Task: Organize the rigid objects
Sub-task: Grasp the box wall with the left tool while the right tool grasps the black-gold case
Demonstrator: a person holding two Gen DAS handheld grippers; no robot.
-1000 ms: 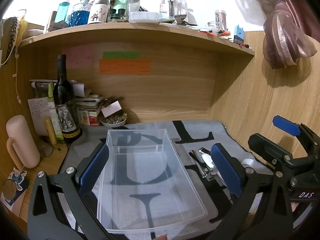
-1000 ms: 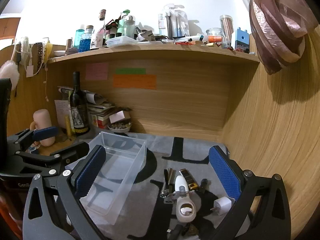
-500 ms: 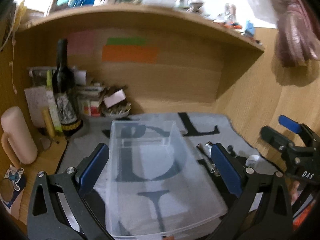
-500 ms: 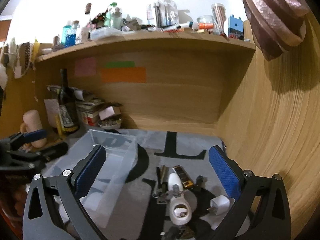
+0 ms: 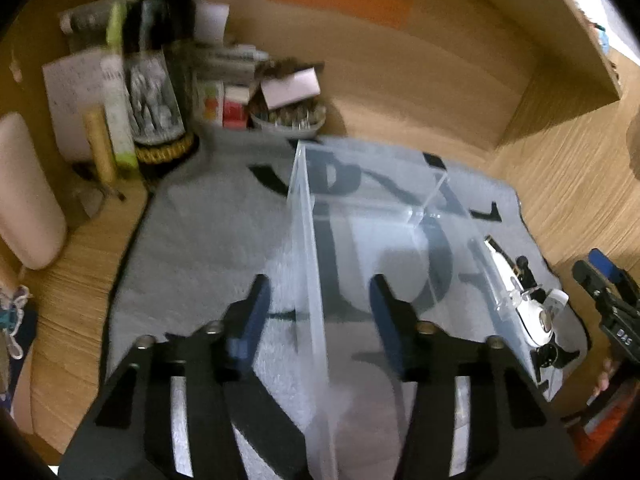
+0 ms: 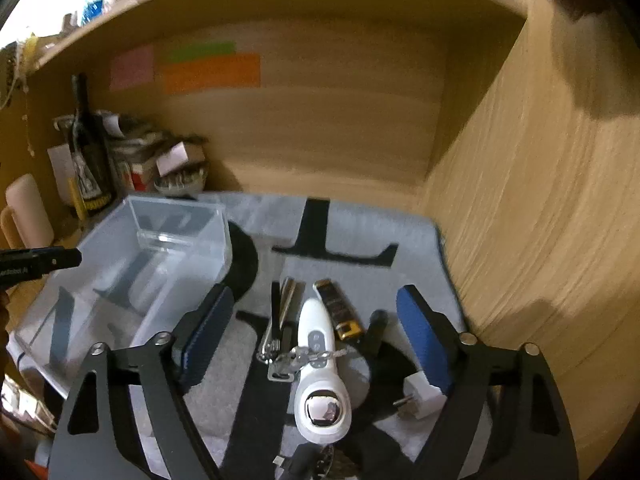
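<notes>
A clear plastic bin stands on the grey mat; it also shows in the right wrist view. My left gripper is open and straddles the bin's left wall, one finger outside and one inside. My right gripper is open, low over a pile of small items: a white handheld device, keys on a chain, a gold-and-black lighter, a metal tool and a white plug adapter. The device also shows right of the bin in the left wrist view.
A wine bottle, papers, boxes and a small bowl crowd the back left corner. A pink mug stands at the left. Wooden walls close the back and right of the alcove.
Both grippers have dropped lower and tilted down. The left one has shifted so the bin's left wall is between its fingers and has narrowed. The right one has closed in over the item pile.
</notes>
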